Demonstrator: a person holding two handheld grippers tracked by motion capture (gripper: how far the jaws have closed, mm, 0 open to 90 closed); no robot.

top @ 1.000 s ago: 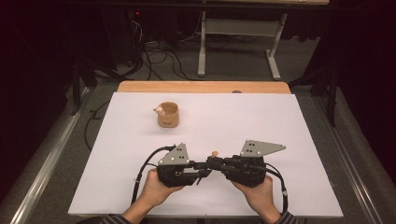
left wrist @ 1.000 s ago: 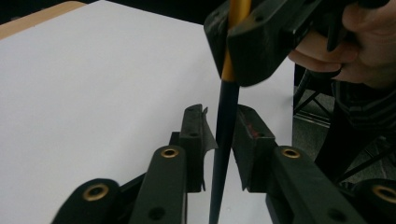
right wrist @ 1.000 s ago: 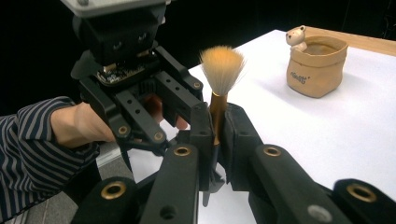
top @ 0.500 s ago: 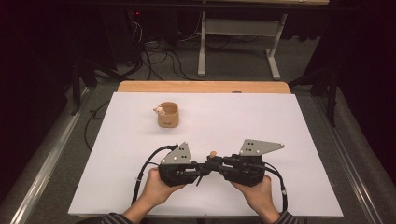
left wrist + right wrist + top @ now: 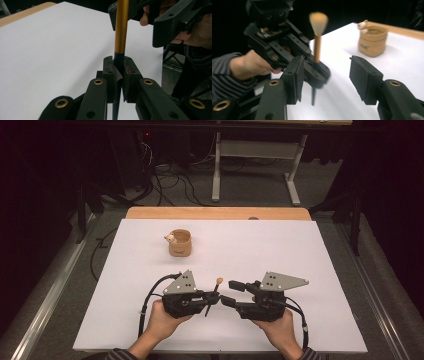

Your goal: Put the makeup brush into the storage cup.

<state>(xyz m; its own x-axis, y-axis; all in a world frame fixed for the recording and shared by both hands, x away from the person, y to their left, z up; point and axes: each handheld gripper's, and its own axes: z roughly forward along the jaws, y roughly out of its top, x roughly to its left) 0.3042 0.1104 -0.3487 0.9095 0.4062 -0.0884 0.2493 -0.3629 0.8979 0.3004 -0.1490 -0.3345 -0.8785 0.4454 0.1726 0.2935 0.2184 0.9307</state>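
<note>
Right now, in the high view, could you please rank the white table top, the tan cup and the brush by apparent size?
1. White table top, by far the largest.
2. Tan cup.
3. Brush, a thin stick clamped in the left gripper; part of it is hidden, so this rank is unsure.

A lab: white-covered table, cables across the floor behind.

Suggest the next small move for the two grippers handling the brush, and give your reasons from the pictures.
Probably the left gripper should carry the brush toward the tan cup. Its pads are clamped on the brush's dark handle, holding it upright with the bristles on top. The right gripper has just been opening, with its jaws standing clear of the brush, so the handover looks done.
</note>
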